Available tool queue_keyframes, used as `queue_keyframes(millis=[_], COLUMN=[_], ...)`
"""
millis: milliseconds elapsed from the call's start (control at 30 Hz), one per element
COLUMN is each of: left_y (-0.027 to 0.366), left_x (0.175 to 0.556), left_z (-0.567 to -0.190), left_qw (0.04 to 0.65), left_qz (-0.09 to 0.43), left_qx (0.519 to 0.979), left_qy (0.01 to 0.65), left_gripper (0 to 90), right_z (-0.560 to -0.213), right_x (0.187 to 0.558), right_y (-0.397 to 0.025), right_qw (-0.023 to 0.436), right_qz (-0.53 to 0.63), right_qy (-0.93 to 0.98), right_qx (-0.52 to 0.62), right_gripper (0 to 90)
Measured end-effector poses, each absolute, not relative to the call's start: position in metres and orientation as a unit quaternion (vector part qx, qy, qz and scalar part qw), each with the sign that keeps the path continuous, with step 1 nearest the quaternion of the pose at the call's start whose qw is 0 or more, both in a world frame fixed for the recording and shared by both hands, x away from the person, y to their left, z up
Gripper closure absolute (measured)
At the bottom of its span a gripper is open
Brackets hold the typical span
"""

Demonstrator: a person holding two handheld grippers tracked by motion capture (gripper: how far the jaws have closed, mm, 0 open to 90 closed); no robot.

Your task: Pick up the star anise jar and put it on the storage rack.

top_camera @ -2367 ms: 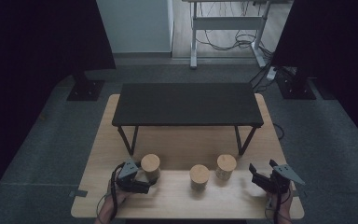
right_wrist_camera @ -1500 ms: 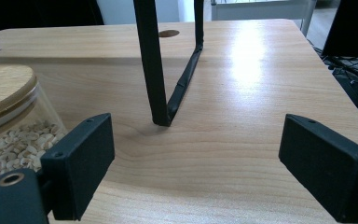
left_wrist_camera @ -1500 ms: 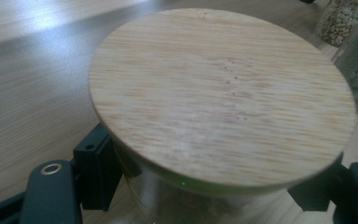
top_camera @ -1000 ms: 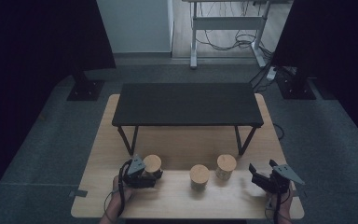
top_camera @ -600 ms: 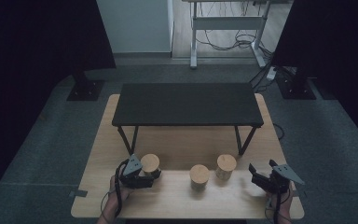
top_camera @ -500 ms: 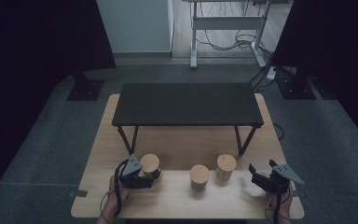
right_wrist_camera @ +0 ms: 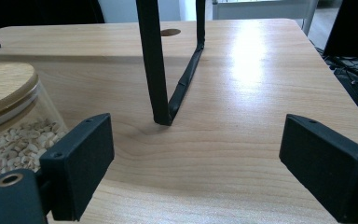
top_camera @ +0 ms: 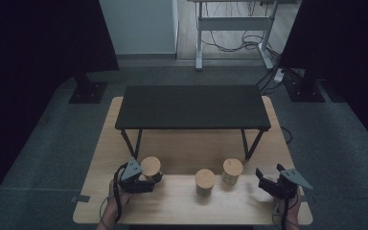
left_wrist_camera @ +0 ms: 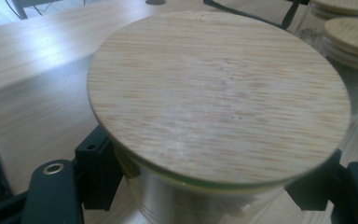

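Left gripper (top_camera: 149, 178) is pinching the left jar (top_camera: 150, 167) at 7 o'clock under its lid; grip low on glass, lift straight; right gripper (top_camera: 268, 184) spread, idle

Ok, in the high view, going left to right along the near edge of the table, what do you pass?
Left hand-held gripper → left jar, which it is around → middle jar → right jar → right hand-held gripper, open.

Three jars in a row before the small raised table

My left gripper (top_camera: 146, 181) sits around the leftmost jar (top_camera: 150, 167); middle jar (top_camera: 204, 180) and right jar (top_camera: 232, 170) stand between it and my right gripper (top_camera: 268, 181)
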State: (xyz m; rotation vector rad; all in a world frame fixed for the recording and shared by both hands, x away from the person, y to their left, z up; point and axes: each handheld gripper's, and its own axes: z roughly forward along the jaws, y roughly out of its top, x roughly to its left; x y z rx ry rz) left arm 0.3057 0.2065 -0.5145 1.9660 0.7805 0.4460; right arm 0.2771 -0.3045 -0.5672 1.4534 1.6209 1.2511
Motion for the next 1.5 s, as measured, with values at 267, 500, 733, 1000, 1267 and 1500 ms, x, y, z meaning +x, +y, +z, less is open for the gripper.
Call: queue_keyframes(millis=[267, 500, 733, 1000, 1267, 1500], left_y=[0.209, 0.207, 0.206, 0.205, 0.209, 0.211], left_x=[0.302, 0.300, 0.296, 0.290, 0.284, 0.286], left_z=[-0.504, -0.500, -0.494, -0.483, -0.471, -0.459], left_qw=[0.477, 0.477, 0.483, 0.485, 0.487, 0.493], left_qz=[0.185, 0.187, 0.186, 0.188, 0.191, 0.193], left_qx=[0.800, 0.803, 0.803, 0.806, 0.806, 0.803], left_qy=[0.312, 0.305, 0.295, 0.282, 0.277, 0.273], left_gripper=[24.8, 24.8, 24.8, 24.8, 24.8, 24.8], right_z=[-0.567, -0.567, -0.567, -0.567, -0.567, -0.567], right_x=[0.277, 0.277, 0.277, 0.277, 0.277, 0.277], right_y=[-0.304, -0.304, -0.305, -0.305, -0.305, -0.306], right_qw=[0.310, 0.310, 0.310, 0.310, 0.308, 0.309], right_qz=[0.473, 0.474, 0.474, 0.475, 0.476, 0.476], right_qy=[0.615, 0.615, 0.615, 0.614, 0.615, 0.614], right_qx=[0.549, 0.549, 0.549, 0.549, 0.549, 0.549], right_gripper=[9.1, 9.1, 9.1, 9.1, 9.0, 9.1])
